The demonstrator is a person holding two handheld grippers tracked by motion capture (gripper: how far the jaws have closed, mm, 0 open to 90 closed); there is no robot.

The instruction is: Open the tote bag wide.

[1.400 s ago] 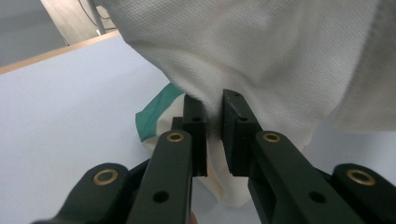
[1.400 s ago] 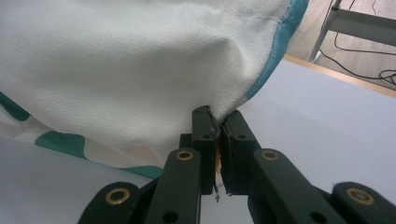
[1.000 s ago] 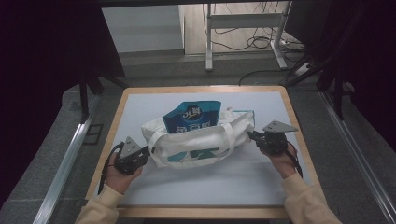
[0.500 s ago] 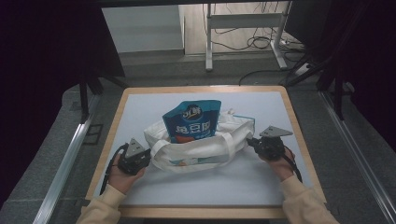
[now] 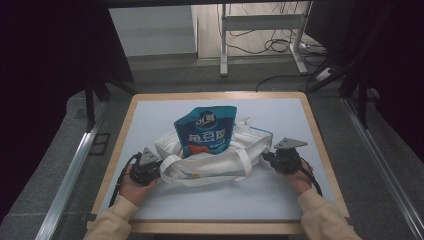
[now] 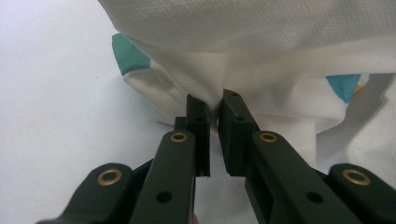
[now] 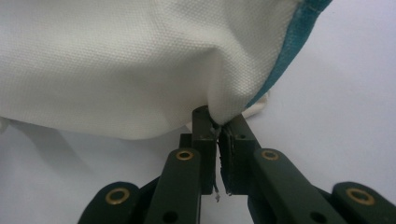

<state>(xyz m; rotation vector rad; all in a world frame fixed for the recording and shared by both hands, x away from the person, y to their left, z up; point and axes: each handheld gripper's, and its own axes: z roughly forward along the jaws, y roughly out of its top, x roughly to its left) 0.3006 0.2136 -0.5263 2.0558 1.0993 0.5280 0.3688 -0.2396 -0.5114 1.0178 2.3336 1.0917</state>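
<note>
A white tote bag [image 5: 210,157] lies on the tabletop [image 5: 310,130] between the two grippers, with a blue pouch [image 5: 205,131] standing out of its mouth. The left gripper [image 6: 213,114] has its jaws pinched on the bag's cloth at its own tips. The right gripper [image 7: 218,123] is likewise clamped on a fold of the bag's edge, just beside the teal trim [image 7: 289,46].

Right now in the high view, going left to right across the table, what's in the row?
Left gripper → white bag with blue pouch standing in it → right gripper.
</note>
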